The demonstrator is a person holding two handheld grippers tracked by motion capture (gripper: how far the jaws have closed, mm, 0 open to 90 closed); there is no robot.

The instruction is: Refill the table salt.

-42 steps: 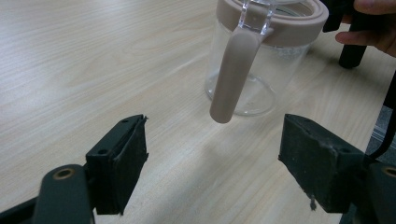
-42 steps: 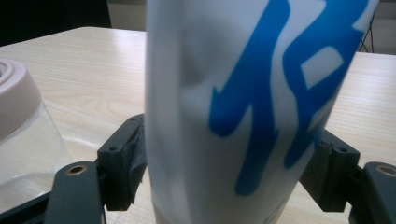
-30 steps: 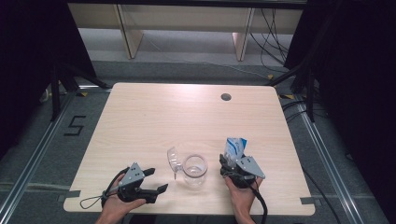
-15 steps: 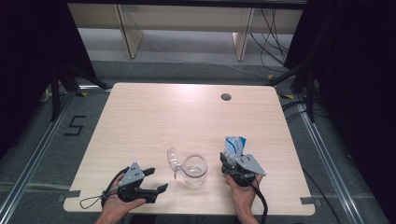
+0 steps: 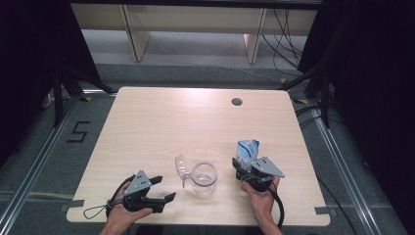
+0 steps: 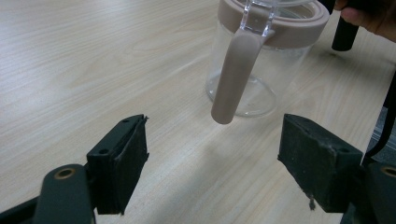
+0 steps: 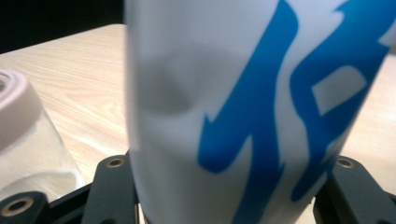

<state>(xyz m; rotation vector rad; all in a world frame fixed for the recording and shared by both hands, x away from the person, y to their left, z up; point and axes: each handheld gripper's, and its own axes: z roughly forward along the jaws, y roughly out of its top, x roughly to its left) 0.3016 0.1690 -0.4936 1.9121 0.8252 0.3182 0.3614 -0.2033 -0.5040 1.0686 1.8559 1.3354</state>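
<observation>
A: White pouch (image 5: 247, 148) with blue print, upright near the table's (image 5: 161, 122) front edge, toward its right corner. Where does it sit against the right gripper (image 5: 243, 169)?

B: Between its two black jaws. The right gripper view has the pouch (image 7: 243, 107) rising straight out of the gap, a jaw hard against each side. The jaws have just been closing, and they are now clamped on it.

A: Item two, the clear jar (image 5: 204, 178)?

B: Stands at the middle of the front edge, just left of the pouch. Its mouth carries a beige collar, and a clear hinged lid (image 5: 182, 168) is swung open to the left.

A: And the left gripper (image 5: 162, 188)?

B: Resting near the front left corner, held in a hand (image 5: 121, 218), jaws spread wide with only bare wood between them. They point toward the jar, which stands apart from them.

A: What differs between views?

B: The left gripper view alone gives the beige strap (image 6: 235, 74) hanging down the jar's (image 6: 254, 70) side; from above it can't be made out. The high view alone places both tools and the round hole (image 5: 237, 102) near the table's far edge. The right gripper view catches the jar's collar (image 7: 16, 105) at its left margin.
</observation>
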